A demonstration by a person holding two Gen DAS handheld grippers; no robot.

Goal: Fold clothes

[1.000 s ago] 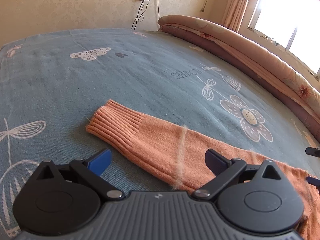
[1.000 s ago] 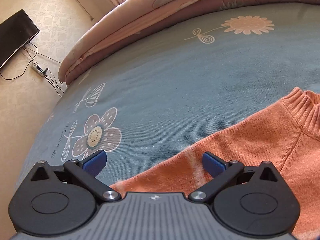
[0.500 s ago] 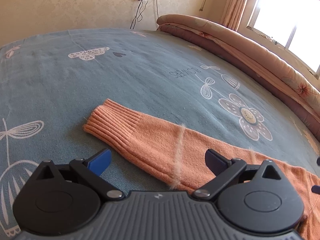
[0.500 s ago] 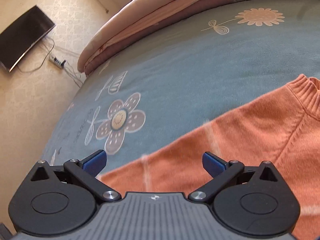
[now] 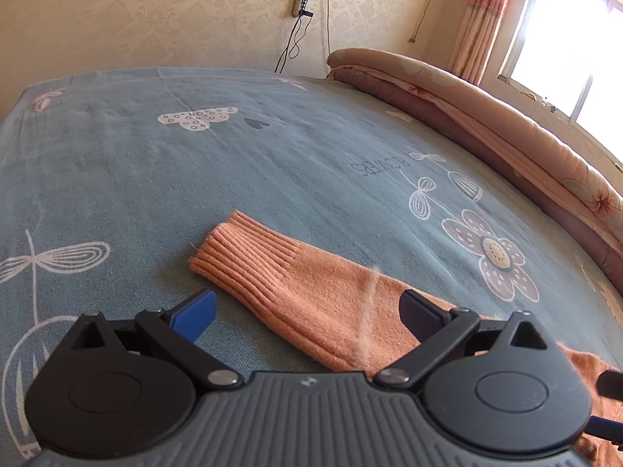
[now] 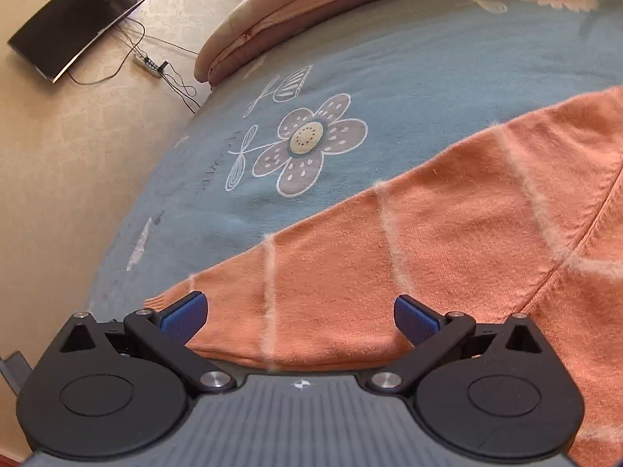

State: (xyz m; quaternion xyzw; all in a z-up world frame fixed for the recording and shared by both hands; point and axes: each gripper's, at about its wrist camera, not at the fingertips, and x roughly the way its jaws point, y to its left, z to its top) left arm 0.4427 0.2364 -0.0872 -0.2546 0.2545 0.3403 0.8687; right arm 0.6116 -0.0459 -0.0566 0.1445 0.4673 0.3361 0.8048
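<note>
An orange knit sweater with thin pale stripes lies flat on the blue-grey bedspread. Its sleeve stretches toward the left in the left wrist view and ends in a ribbed cuff. My left gripper is open just above the sleeve, behind the cuff, with nothing between its fingers. In the right wrist view the sleeve and the shoulder of the sweater fill the lower right. My right gripper is open over the sleeve and holds nothing. A dark part of the other gripper shows at the left wrist view's right edge.
A rolled peach quilt runs along the far side of the bed under the window. A power strip with cables hangs on the wall. A dark TV screen is mounted on the wall beyond the bed's end.
My right gripper has swept left along the sweater from the collar area to the sleeve. The left gripper has drawn back a little and tilted up; the sleeve has not moved.
</note>
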